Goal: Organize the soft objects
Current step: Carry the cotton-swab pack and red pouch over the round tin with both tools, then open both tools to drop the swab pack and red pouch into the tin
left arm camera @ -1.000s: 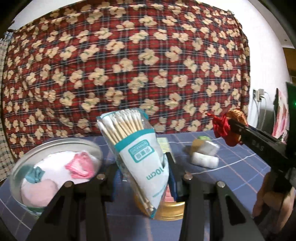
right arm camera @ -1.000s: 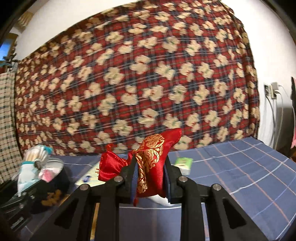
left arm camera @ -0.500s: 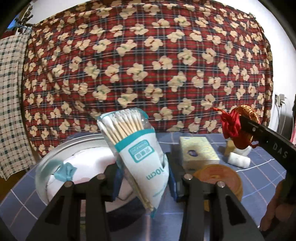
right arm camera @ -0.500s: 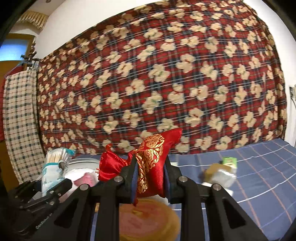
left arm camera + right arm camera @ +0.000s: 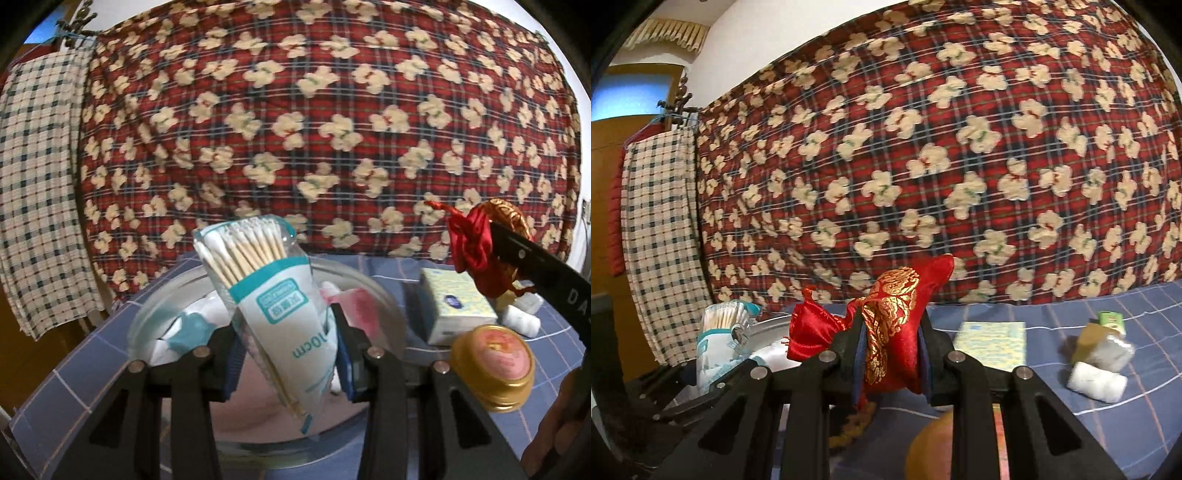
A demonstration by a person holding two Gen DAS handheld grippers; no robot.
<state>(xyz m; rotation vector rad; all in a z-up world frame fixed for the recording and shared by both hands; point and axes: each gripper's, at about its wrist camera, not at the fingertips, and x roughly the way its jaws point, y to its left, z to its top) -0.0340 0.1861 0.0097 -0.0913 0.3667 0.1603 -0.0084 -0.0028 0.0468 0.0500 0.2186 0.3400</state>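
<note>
Red pouch [image 5: 890,328] within right gripper [image 5: 891,354]

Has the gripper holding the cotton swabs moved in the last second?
Yes. The left gripper, clamped on the cotton swab pack, has swung leftward: the metal bowl, earlier off to its left, now sits directly behind it.

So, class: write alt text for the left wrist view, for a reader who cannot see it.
The left gripper holds an upright packet of cotton swabs above a round metal tin on a blue checked cloth. To the right, the other gripper holds a red pouch above a tissue pack and gold-rimmed lid.
</note>
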